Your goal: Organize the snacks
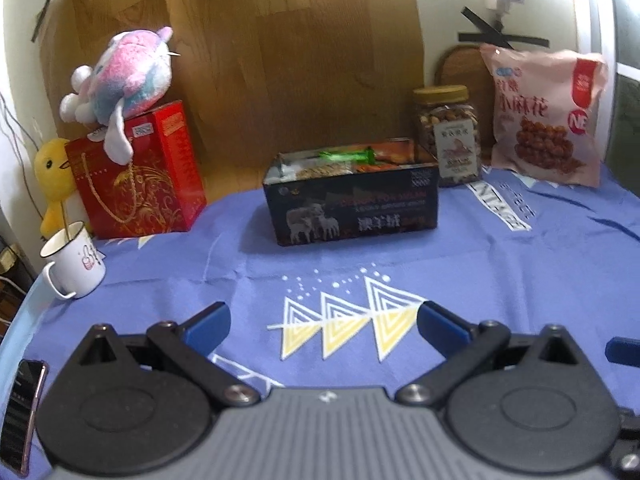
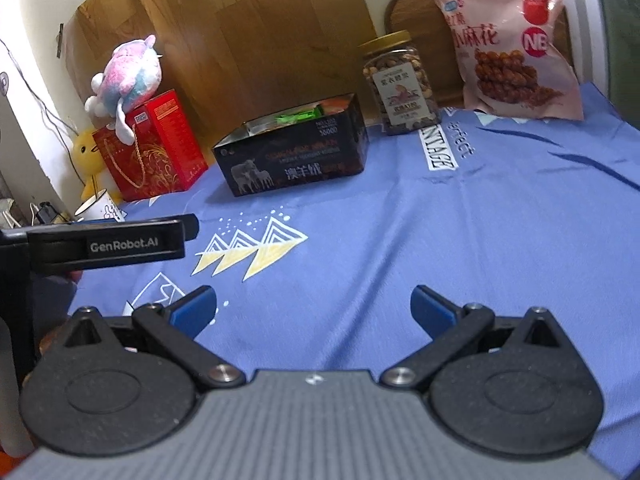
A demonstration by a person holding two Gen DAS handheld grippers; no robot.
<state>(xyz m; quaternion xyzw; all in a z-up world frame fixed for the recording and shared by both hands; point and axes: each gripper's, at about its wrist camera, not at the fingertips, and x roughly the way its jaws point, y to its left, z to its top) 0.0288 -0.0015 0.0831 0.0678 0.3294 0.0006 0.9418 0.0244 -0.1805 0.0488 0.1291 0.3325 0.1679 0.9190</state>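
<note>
A dark open box [image 1: 352, 204] [image 2: 296, 156] stands mid-table on the blue cloth, holding several snack packets, one of them green [image 1: 348, 156] [image 2: 300, 115]. To its right are a jar of nuts with a gold lid [image 1: 448, 136] [image 2: 398, 84] and a pink snack bag [image 1: 544, 112] [image 2: 516, 40] leaning at the back. My left gripper [image 1: 324, 320] is open and holds nothing, well short of the box. My right gripper [image 2: 314, 304] is open too, nothing between its blue fingers. The left gripper's side [image 2: 108, 246] shows at the left of the right wrist view.
A red gift box [image 1: 140, 176] [image 2: 152, 148] with a pink plush toy [image 1: 120, 80] [image 2: 128, 76] on top stands at the back left, a yellow duck toy [image 1: 54, 176] beside it. A white mug [image 1: 74, 260] and a phone [image 1: 22, 408] lie at the left edge.
</note>
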